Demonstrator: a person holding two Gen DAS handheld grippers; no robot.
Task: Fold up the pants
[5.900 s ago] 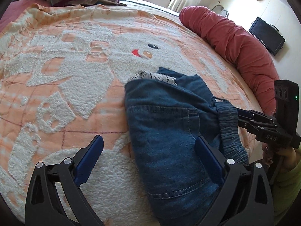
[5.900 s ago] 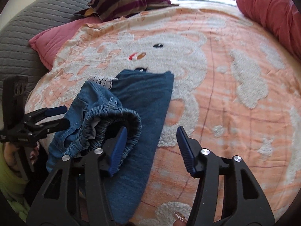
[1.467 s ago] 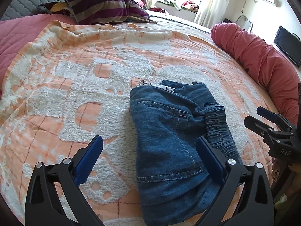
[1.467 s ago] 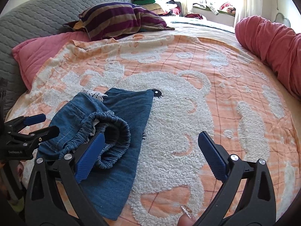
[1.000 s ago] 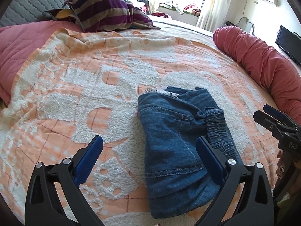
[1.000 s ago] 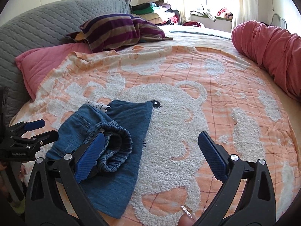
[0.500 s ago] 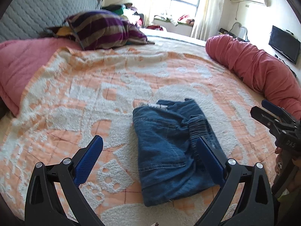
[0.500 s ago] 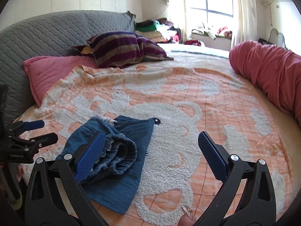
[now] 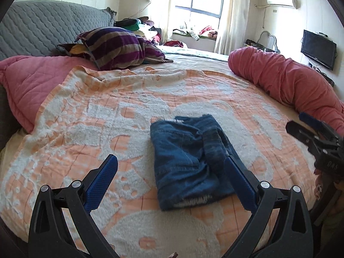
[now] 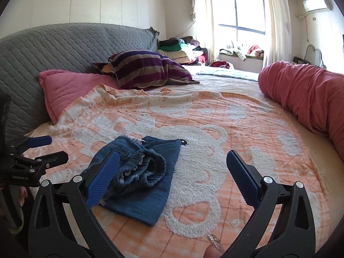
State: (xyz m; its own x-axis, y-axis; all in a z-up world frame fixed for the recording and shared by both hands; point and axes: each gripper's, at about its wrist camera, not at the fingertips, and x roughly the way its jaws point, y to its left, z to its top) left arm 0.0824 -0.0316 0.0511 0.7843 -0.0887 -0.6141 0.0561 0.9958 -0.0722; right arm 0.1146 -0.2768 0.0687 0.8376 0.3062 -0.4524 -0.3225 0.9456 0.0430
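The blue denim pants point(image 9: 189, 159) lie folded into a compact bundle on the orange and white blanket point(image 9: 103, 129); in the right wrist view the pants point(image 10: 139, 176) show the elastic waistband bunched on top. My left gripper point(image 9: 171, 178) is open and empty, raised above and short of the bundle. My right gripper point(image 10: 171, 175) is open and empty, held back to the right of the bundle. Each gripper shows in the other's view: the right gripper point(image 9: 309, 129) at the right edge, the left gripper point(image 10: 40, 150) at the left edge, both with jaws apart.
A long red bolster point(image 9: 286, 79) lies along the right side of the bed. A striped purple pillow point(image 9: 120, 45) and a pink quilted pillow point(image 9: 32, 81) sit at the grey headboard point(image 10: 53, 47). A TV point(image 9: 318, 48) hangs on the far right wall.
Both grippers have pulled up and back from the pants, so the bundle looks smaller and more of the room shows. The pants lie still and both grippers stay open.
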